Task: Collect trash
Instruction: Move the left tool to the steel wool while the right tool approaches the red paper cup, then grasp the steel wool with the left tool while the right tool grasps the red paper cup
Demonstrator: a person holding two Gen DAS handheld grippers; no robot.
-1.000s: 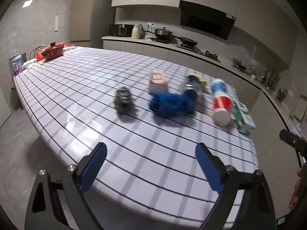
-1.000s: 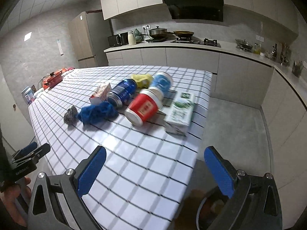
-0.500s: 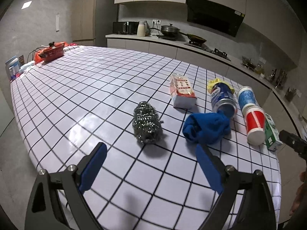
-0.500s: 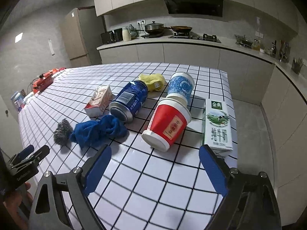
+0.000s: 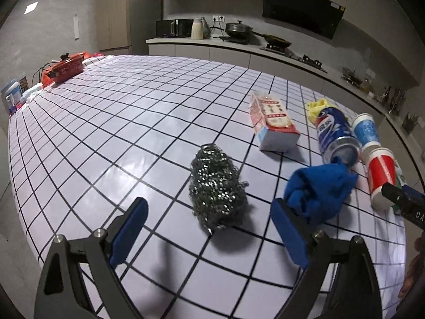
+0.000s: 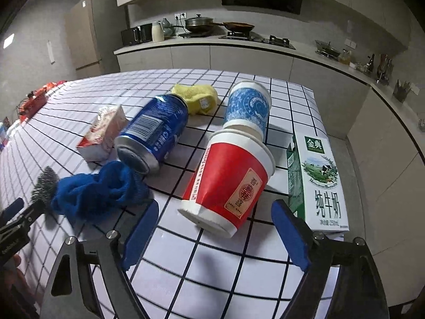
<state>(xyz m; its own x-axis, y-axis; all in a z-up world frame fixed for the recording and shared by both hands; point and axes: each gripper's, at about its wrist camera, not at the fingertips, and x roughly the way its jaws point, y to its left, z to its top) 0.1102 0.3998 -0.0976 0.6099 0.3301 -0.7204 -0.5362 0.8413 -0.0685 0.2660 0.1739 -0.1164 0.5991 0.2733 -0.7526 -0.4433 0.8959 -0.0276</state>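
Note:
Litter lies on a white grid-patterned table (image 5: 127, 122). A steel wool scourer (image 5: 216, 186) sits just ahead of my open left gripper (image 5: 209, 232), between the lines of its fingers but untouched. A blue cloth (image 5: 317, 191) lies by the right finger. In the right wrist view a red paper cup (image 6: 228, 183) lies on its side just ahead of my right gripper (image 6: 215, 231), whose jaws are closing with nothing pressed between them. Around it lie a blue patterned cup (image 6: 248, 107), a blue can (image 6: 154, 131), a milk carton (image 6: 317, 180), a small red-and-white carton (image 6: 103, 133) and a yellow cloth (image 6: 198, 98).
A red pot (image 5: 66, 66) and small items stand at the table's far left end. The kitchen counter (image 5: 239, 50) with stove, pans and appliances runs behind. The table's right edge (image 6: 316, 111) drops to the floor beside the milk carton.
Both grippers have moved forward and lower over the table toward the litter, which now looks much larger. The right gripper's fingers have drawn somewhat closer together.

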